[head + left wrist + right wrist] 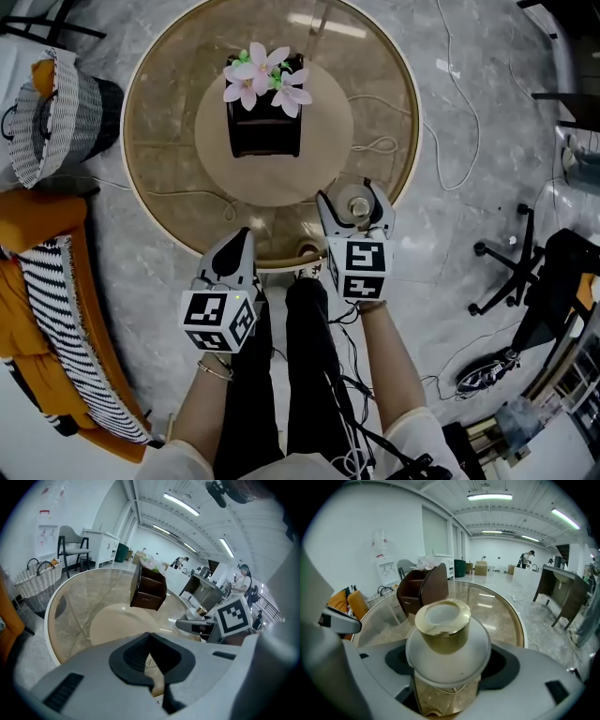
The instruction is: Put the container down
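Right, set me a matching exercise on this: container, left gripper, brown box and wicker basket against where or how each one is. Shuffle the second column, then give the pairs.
Column one
1. container
2. left gripper
3. brown box
4. wicker basket

Column two
A. on the floor beside the round table
B. clamped in the right gripper
C. mid-table, pink flowers on top
D. shut, nothing between its jaws

Pairs: 1-B, 2-D, 3-C, 4-A
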The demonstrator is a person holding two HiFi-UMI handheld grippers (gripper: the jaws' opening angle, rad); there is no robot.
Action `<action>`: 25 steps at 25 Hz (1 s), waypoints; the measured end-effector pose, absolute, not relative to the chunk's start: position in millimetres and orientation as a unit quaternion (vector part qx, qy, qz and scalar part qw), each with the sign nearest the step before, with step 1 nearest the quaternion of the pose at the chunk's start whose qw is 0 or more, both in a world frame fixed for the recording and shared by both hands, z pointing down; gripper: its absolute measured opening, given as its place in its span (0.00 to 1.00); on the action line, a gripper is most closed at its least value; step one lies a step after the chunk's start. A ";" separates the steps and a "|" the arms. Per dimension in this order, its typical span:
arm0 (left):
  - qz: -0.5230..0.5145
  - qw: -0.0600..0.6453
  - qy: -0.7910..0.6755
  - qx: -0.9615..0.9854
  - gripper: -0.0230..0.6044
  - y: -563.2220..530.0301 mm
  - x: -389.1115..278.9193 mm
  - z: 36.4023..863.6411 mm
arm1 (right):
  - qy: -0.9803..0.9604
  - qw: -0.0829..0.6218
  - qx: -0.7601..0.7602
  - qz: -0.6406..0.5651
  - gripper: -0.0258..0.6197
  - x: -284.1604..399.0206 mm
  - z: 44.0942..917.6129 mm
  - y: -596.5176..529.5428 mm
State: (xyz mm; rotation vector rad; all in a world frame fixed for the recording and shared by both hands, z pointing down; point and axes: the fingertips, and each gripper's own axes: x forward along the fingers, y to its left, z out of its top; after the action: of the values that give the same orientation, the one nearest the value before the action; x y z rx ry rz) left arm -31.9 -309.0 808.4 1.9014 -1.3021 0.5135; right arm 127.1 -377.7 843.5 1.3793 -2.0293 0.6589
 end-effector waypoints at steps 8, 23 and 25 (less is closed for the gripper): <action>0.202 0.381 -0.509 0.745 0.05 -302.7 -36.1 806.3 | -0.760 0.282 0.526 0.257 0.58 129.8 840.1 -375.4; 0.194 0.362 -0.508 0.758 0.05 -288.5 -62.0 708.7 | -0.716 0.265 0.574 0.296 0.59 139.5 745.8 -308.3; 0.185 0.355 -0.504 0.765 0.05 -286.9 -62.5 678.4 | -0.716 0.257 0.578 0.295 0.59 136.0 714.1 -300.5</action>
State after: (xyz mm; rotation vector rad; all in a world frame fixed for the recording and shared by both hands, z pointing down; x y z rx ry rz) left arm -62.5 -286.9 678.4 1.9777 -1.3033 0.4782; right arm 136.0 -300.5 714.1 1.5681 -1.9434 0.8000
